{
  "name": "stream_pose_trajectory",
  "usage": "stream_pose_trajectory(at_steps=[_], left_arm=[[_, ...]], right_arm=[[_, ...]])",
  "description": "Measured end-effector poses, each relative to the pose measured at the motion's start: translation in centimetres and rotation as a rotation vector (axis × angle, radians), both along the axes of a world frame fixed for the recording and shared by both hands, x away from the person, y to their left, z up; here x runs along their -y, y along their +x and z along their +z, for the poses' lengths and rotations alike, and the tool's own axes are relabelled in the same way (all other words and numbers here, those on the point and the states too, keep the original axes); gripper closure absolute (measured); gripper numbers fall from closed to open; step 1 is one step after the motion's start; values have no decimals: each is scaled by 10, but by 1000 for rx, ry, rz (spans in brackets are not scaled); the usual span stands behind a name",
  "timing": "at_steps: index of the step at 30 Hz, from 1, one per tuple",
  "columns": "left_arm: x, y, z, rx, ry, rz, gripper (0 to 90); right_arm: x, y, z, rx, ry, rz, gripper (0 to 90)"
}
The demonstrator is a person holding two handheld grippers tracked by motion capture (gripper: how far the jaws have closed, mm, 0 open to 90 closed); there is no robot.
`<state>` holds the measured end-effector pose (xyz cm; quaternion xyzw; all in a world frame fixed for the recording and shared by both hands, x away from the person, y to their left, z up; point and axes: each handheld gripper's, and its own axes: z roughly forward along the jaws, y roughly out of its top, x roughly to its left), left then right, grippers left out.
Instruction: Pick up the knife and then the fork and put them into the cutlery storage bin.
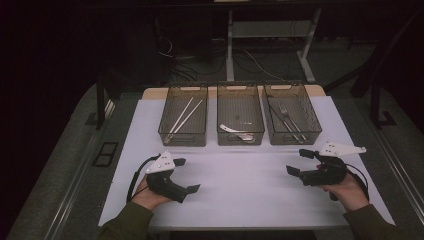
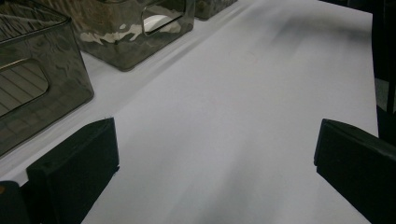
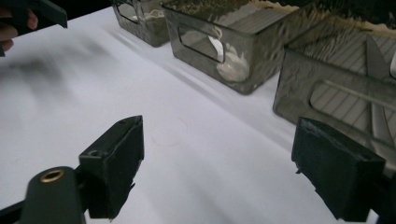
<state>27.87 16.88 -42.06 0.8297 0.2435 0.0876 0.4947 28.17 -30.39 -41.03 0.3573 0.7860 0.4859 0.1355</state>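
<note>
My left gripper [image 1: 187, 175] rests low over the white mat [image 1: 240, 180] at the front left, jaws wide apart and open with nothing between them; the left gripper view [image 2: 215, 154] has bare mat between the black pads. At the front right, my right gripper [image 1: 299, 162] is open too, and between its jaws in the right gripper view [image 3: 217, 158] lies only mat. Both point toward the middle of the table. Three smoked clear bins stand in a row at the back: the left bin [image 1: 183, 116] holds white chopsticks, the middle bin [image 1: 240, 115] white spoons, the right bin [image 1: 291, 114] metal forks.
The mat's front half between the two hands is bare. Grey floor and dark table legs lie beyond the bins. In the right gripper view the middle bin [image 3: 224, 37] and right bin [image 3: 336, 79] stand close ahead, and the other hand's gripper [image 3: 42, 11] sits top left.
</note>
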Motion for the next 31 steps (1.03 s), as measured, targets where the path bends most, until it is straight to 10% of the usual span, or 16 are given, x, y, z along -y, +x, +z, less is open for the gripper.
stream_pose_trajectory(at_steps=[31], left_arm=[[0, -1, 0, -2, 2, -4, 0]], right_arm=[[-1, -25, -22, -37, -51, 9, 143]])
